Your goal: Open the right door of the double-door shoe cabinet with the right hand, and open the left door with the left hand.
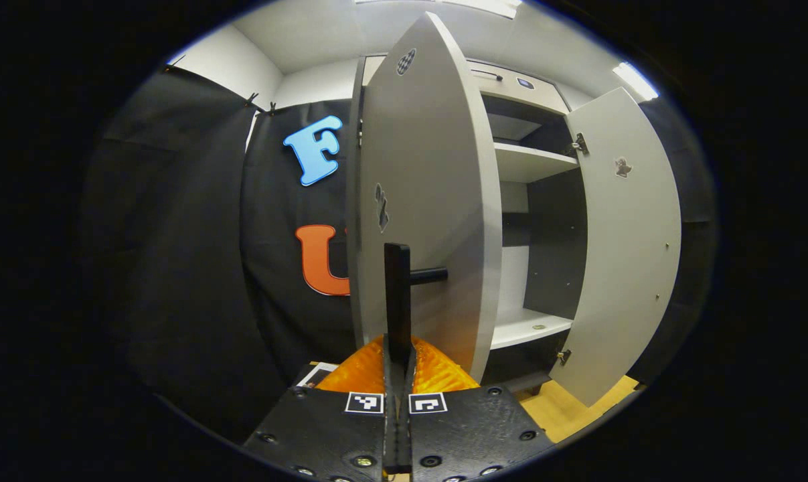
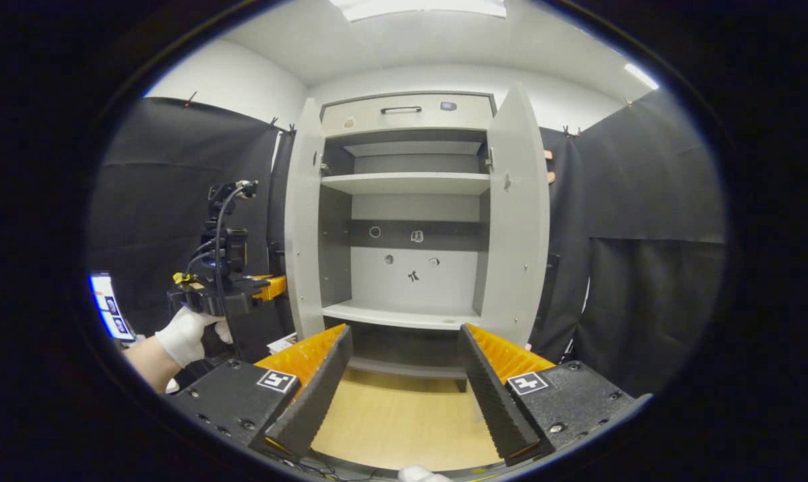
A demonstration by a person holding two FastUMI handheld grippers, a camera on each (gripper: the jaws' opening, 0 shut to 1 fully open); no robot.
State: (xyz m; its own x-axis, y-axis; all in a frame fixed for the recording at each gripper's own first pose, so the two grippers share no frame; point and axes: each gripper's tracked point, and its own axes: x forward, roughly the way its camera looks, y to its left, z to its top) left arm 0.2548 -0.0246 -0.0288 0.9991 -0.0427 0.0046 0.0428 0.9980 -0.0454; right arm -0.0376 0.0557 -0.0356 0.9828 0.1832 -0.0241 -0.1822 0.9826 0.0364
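Nearest the lens in the left gripper view, the left gripper (image 1: 398, 365) is clamped on the black bar handle (image 1: 397, 301) of the left door (image 1: 430, 201), its two fingers pressed together around the upright bar so that no gap shows between them. That door stands swung well out from the shoe cabinet (image 2: 404, 221), edge-on to the camera, and the right door (image 1: 621, 248) hangs open too, baring the shelves (image 2: 414, 182) inside. In the right gripper view the right gripper (image 2: 404, 385) is spread wide and holds nothing, facing the cabinet's open front over the wooden floor (image 2: 404, 422); the other gripper (image 2: 226, 284) shows at the left, carried by a gloved hand (image 2: 188, 335). Both doors look like stiff, light laminated board on hinges, so I judge they swing easily and need no force; the slim bar handle is the sure place to grip, since the flat panel face would likely be slippery. The task appears nearly complete.
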